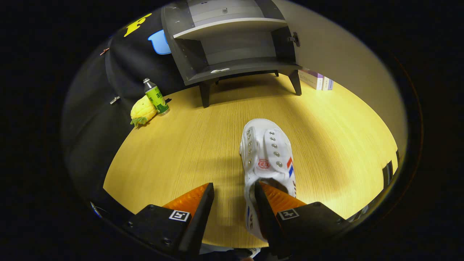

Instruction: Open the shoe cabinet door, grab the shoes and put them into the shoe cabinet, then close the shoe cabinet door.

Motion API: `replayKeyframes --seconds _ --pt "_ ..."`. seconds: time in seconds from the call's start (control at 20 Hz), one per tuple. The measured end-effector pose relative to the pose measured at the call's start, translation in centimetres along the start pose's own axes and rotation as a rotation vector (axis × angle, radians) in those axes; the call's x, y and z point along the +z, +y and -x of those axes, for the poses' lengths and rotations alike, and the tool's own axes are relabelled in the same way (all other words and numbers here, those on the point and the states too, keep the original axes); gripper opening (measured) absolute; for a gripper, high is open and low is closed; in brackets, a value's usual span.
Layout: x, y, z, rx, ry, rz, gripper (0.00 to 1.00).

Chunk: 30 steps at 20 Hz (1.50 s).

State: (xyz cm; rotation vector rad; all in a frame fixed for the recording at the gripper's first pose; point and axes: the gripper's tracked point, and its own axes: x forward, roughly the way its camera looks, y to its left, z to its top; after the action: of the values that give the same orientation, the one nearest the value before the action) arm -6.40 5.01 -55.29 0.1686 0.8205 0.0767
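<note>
One white canvas shoe with metal eyelets and a red-and-blue stripe on its side lies on the pale wooden bench, toe pointing toward the dark grey shoe cabinet. The fingers stand spread apart with bare bench between them; the right one sits at the shoe's heel opening, seemingly dipping inside it, while the left one is clear of the shoe, so nothing is clamped. The cabinet stands beyond on short legs, its door open and its shelves showing. Off to the left, near the black cloth wall, a green-labelled plastic bottle stands touching a yellow pineapple plush toy. Purple-and-white boxes rest right of the cabinet.
</note>
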Motion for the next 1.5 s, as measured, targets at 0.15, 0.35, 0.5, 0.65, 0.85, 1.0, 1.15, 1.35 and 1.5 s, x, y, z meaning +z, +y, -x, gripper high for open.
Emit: replayKeyframes --seconds 0.15,0.35,0.5,0.65,0.85,1.0,1.15,1.35,1.5 --pt "1.4 -0.3 -2.3 -0.040 -0.101 0.007 0.67" --pt "3.0 -1.6 -3.8 -0.117 -0.211 0.035 0.61" --pt "3.7 -2.4 -4.7 -0.124 -0.249 0.015 0.22" --pt "3.9 -2.5 -4.8 -0.087 -0.205 0.009 0.06" --pt "7.2 -2.6 -2.6 -0.077 -0.219 0.000 0.05" --pt "10.1 -2.1 0.4 -0.069 -0.245 0.003 0.05" --pt "14.0 -1.0 4.2 -0.051 -0.281 0.023 0.05" --pt "19.9 0.6 9.4 -0.038 -0.319 0.057 0.05" --pt "24.7 1.8 12.4 -0.019 -0.359 0.066 0.05"
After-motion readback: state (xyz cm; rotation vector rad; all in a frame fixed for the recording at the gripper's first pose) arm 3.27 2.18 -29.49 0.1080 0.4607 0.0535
